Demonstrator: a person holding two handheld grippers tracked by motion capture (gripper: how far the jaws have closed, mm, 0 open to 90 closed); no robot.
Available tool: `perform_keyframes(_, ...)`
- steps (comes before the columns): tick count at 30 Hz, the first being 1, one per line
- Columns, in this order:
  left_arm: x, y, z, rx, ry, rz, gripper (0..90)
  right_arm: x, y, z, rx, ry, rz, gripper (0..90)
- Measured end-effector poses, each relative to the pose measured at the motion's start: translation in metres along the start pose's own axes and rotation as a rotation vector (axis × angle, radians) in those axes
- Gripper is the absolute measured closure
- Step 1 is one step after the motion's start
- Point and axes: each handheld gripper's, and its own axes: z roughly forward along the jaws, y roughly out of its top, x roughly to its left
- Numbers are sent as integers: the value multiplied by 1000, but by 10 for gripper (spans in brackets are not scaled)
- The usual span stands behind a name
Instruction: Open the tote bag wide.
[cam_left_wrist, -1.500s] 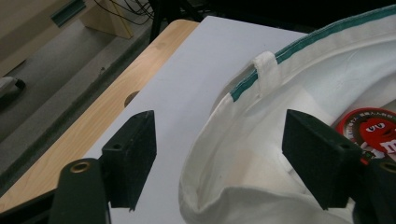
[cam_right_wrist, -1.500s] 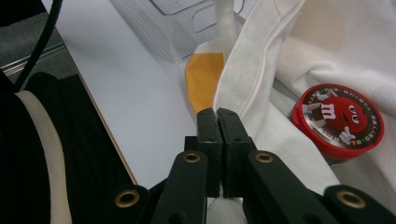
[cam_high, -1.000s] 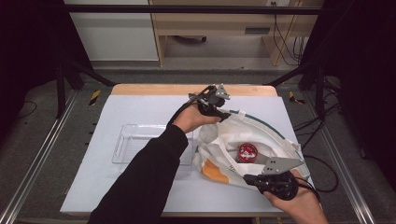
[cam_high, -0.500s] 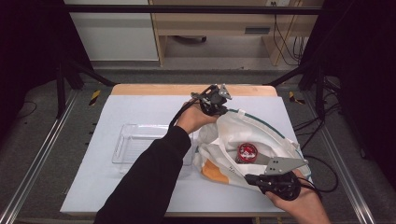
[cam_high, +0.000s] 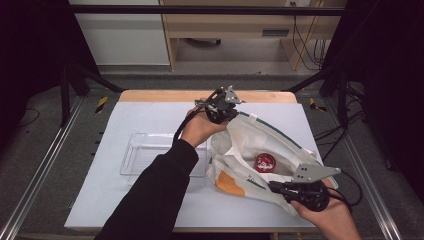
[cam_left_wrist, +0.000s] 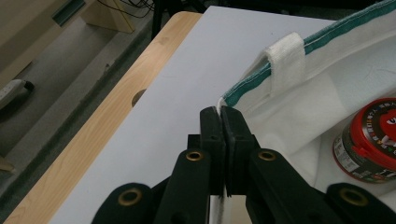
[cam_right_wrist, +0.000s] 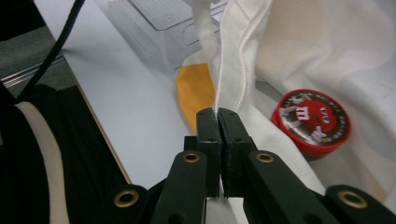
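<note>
High view, read from left to right: a clear rectangular plastic tray lies empty on the pale table sheet, then comes the white cloth tote bag with green-trimmed rim, stretched between the two tools. Compared with a second ago, the left gripper has lifted the far rim slightly higher and farther back, so the mouth gapes wider; I judge the bag is being held open for unloading. Left gripper view has its jaws clenched on the green-edged hem. Inside the bag, between both grippers, sits the round red-lidded candy tub, close to neither tip. At the near right, the right gripper is pinched on the bag's near white hem.
</note>
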Motion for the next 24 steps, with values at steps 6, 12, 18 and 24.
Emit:
perform_keyframes(6,-2,-1,-7,-12,6,2,887,-15,6,-8,-3,-57,18,888)
perform_keyframes(12,-1,-1,-7,3,12,3,887,-12,6,-4,12,-51,9,850)
perform_keyframes(18,2,-3,-6,9,17,-13,887,-5,1,0,35,-54,2,664)
perform_keyframes(24,6,-4,-4,14,27,-28,887,3,0,0,49,-55,-14,538)
